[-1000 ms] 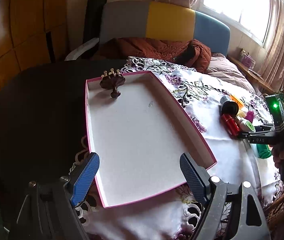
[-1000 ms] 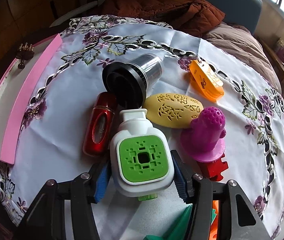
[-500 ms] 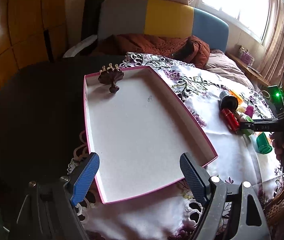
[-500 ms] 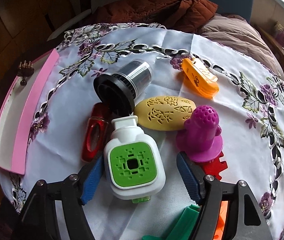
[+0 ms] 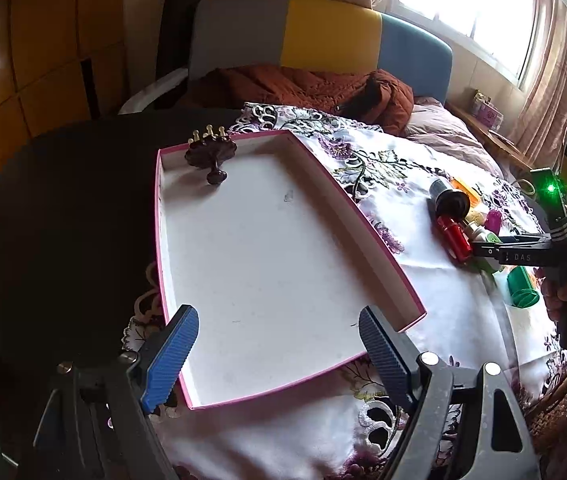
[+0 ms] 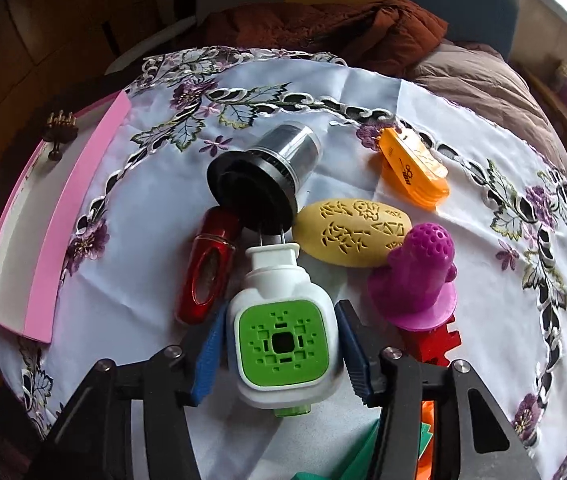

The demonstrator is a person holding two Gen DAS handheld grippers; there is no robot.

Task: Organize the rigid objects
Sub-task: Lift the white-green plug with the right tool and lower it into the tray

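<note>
Barely started | tray (image 5: pixel 267 264) is holding only a dark stand (image 5: pixel 210 155) at its far corner | right gripper (image 6: pixel 279 350) is pinching the white-and-green plug (image 6: pixel 283 332) among the pile at right | left gripper (image 5: pixel 275 344) is hanging wide open, holding nothing, near the tray's near edge

Home bedroom/living rm: bed w/ grey-yellow-blue headboard (image 5: pixel 323 36), rumpled rust quilt (image 5: pixel 303 88), curtained window (image 5: pixel 471 4), wood wardrobe panels (image 5: pixel 43 52), round table w/ embroidered floral cloth (image 6: pixel 323 92).
</note>
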